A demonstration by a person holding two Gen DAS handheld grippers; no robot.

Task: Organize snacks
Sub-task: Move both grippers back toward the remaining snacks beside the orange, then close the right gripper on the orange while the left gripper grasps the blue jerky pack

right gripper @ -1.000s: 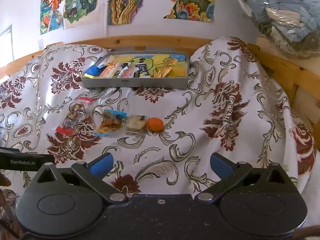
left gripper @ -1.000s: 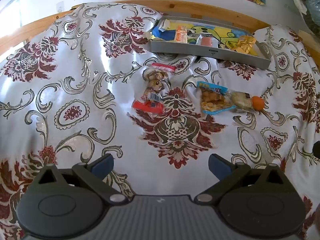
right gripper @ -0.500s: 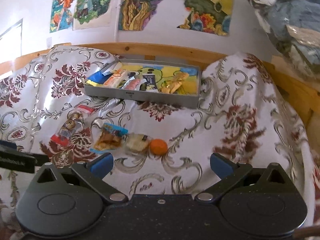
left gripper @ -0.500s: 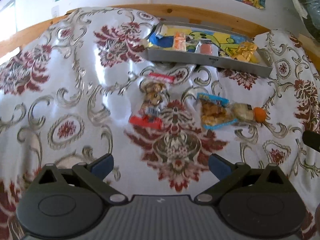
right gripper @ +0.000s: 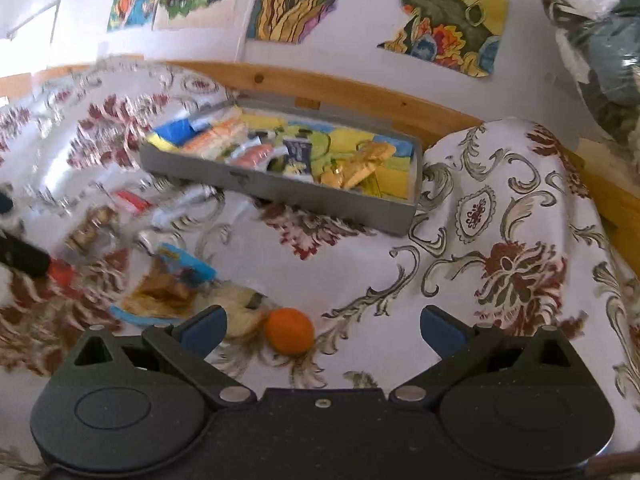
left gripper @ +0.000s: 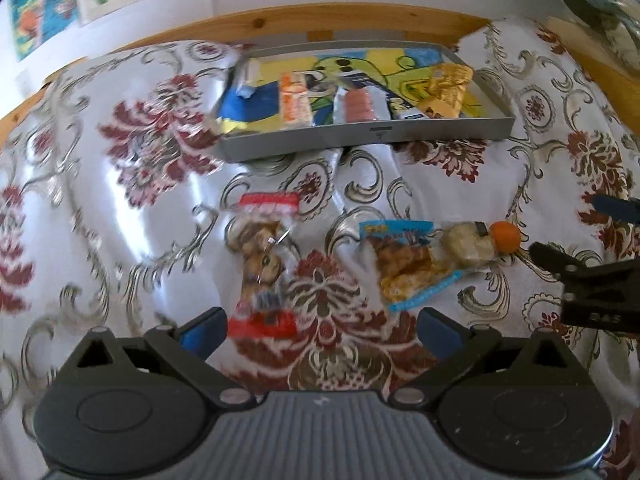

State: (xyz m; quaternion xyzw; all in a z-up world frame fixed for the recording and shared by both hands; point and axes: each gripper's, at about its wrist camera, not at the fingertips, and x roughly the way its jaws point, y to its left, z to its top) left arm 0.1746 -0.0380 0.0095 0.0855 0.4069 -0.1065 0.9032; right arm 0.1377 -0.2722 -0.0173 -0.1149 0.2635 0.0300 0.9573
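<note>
A grey tray (left gripper: 368, 136) holding several snack packets is sitting at the far side of the patterned cloth (left gripper: 120, 208), with nothing lying between it and the loose snacks. The left gripper (left gripper: 320, 326) is hovering wide open, its left finger just beside the red-ended packet (left gripper: 266, 256), the blue-edged packet (left gripper: 408, 264) lying ahead. The right gripper (right gripper: 320, 326) is gaping wide around the orange ball (right gripper: 289, 331).

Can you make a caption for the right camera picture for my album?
Open right tongs hover over a small round orange fruit, near the grey snack tray on a flowery cloth.
</note>
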